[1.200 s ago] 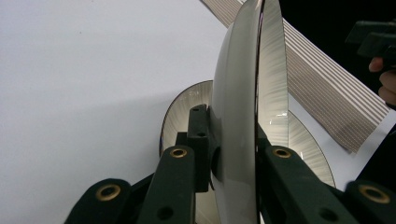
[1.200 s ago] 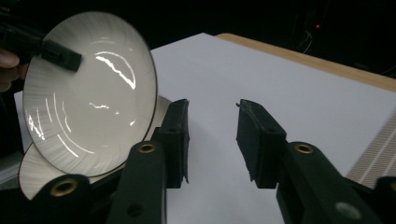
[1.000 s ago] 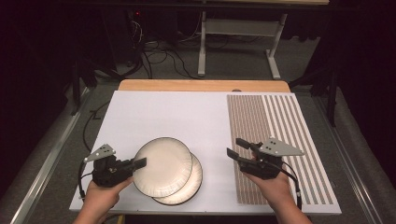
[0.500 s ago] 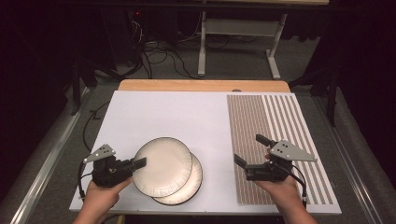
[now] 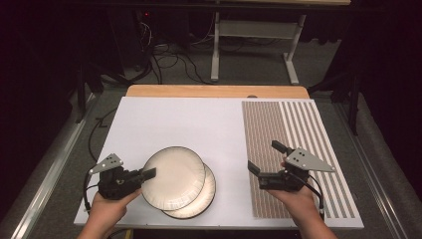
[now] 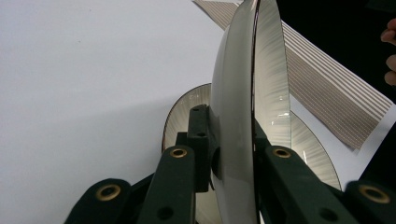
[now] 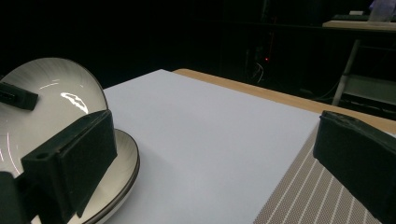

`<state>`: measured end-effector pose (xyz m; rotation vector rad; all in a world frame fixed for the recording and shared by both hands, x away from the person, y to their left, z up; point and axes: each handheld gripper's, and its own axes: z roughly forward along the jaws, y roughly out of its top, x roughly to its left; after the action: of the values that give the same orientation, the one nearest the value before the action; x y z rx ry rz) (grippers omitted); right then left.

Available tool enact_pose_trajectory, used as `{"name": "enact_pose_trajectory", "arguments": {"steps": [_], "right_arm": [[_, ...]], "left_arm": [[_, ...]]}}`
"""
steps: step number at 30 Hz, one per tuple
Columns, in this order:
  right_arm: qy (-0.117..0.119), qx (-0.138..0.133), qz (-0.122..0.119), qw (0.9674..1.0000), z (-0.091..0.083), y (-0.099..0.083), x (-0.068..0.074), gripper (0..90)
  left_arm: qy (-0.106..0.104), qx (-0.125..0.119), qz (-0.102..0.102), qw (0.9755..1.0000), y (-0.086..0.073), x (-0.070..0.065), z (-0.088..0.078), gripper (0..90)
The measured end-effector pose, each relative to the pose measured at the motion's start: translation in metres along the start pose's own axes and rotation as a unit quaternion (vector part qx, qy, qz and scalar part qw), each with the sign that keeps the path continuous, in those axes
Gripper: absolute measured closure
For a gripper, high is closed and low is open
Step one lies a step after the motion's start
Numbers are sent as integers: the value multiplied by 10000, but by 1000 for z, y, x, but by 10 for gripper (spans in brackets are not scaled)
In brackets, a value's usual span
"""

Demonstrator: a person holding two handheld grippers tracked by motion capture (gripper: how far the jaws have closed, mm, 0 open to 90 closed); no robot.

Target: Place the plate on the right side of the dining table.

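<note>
Left tongs [image 5: 149, 174] are clamped on the rim of the upper plate [image 5: 173, 178]; in the left gripper view the two pads [image 6: 201, 140] press on either face of that plate [image 6: 243, 116], one on the underside and one on the inner side. The plate is tipped, its gripped edge raised, and it overlaps a lower plate [image 5: 201, 196] that lies flat on the worktop [image 5: 189, 124] just beyond and beneath the tongs' tips. From the right gripper view the tilted plate [image 7: 51, 102] stands above the flat one [image 7: 121, 172], with the tip of the left tongs [image 7: 16, 98] showing on its face.

Right tongs [image 5: 263, 157] are spread wide with nothing between them; their jaws have just been opening. They hover over the near part of the striped mat [image 5: 298, 129], which covers the worktop under and beyond them. Both plates lie well off to these tongs' left, apart from the mat's edge. In the right gripper view the two black pads [image 7: 79, 154] stand far apart at the sides, with bare white worktop [image 7: 210, 130] and a corner of the mat [image 7: 317, 196] between them.
</note>
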<state>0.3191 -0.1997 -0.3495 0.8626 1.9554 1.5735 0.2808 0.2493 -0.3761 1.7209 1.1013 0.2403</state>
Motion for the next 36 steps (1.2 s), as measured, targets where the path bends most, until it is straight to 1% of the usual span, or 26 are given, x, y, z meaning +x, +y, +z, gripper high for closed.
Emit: {"name": "enact_pose_trajectory", "arguments": {"steps": [1,3,5,10,15,17,19,20,21,23,29,30,31,32,33,34,36], "right_arm": [[5,12,-12,10000,2,0,1,14],[110,45,-67,9999,8,-1,3,34],[185,139,-72,9997,15,-1,7,61],[445,257,-105,9986,33,-3,18,64],[597,447,-99,9972,51,-5,31,50],[650,515,-177,9964,58,-6,37,48],[742,568,-198,9954,64,-9,44,49],[791,607,-213,9948,67,-10,47,50],[874,683,-223,9936,73,-12,52,55],[898,715,-245,9931,75,-13,55,64],[1103,956,-227,9890,89,-22,67,100],[1152,1037,-209,9877,93,-25,70,119],[1152,1037,-209,9877,93,-25,70,119],[1188,1098,-161,9867,95,-26,71,131],[1232,1143,-196,9856,97,-27,72,138],[1264,1206,-123,9845,99,-29,73,141],[1351,1286,-54,9824,103,-32,76,143]], "left_arm": [[-3,1,8,10000,0,0,0,800],[-5,5,14,10000,0,0,0,801],[-12,6,25,10000,0,0,0,801],[-20,-3,34,10000,0,1,0,801],[-22,2,41,10000,0,1,0,801],[-25,-4,48,10000,0,1,0,801],[-27,-7,60,10000,0,1,0,801],[-29,-12,64,10000,0,0,0,801],[-29,-15,72,10000,0,0,0,801],[-39,-17,94,9999,0,0,0,801],[-63,-41,112,9999,0,1,1,801],[-68,-53,112,9999,-1,1,1,801],[-67,-52,119,9999,-1,1,1,801],[-72,-56,125,9999,-1,1,1,801],[-74,-55,131,9999,-1,1,1,801],[-73,-52,134,9999,0,1,1,801],[-78,-56,133,9999,-1,2,1,801]]}}
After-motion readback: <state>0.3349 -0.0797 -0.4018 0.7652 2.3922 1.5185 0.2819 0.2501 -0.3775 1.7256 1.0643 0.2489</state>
